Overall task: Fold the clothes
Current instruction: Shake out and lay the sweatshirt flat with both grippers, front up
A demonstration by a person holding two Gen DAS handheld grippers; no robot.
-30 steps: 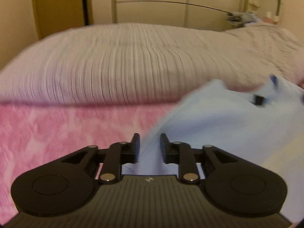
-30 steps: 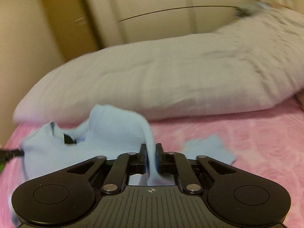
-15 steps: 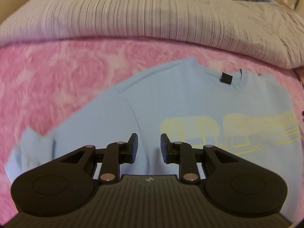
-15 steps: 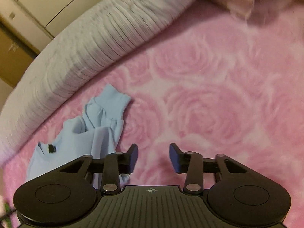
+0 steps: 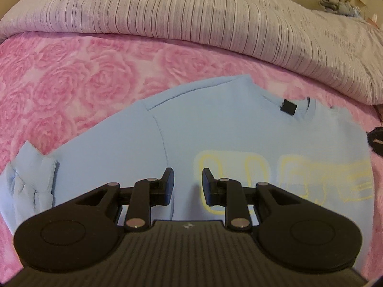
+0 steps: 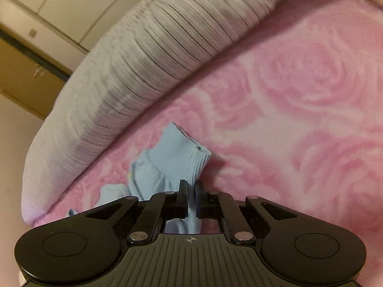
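The light blue sweatshirt (image 5: 215,129) is a smooth, matt cloth, with ribbed knit at its cuff (image 6: 189,148) and yellow printed letters (image 5: 282,177). The pink blanket (image 5: 79,76) looks soft and fluffy, with a rose pattern. The grey duvet (image 5: 191,12) is a ribbed, matt cloth. The left gripper (image 5: 186,183) is matt black plastic with small shiny metal pins.

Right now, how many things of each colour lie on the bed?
Light blue: 1, the sweatshirt, with its sleeve in the right gripper.
Grey striped: 1, the duvet.
Pink rose: 1, the blanket.
Total: 3.
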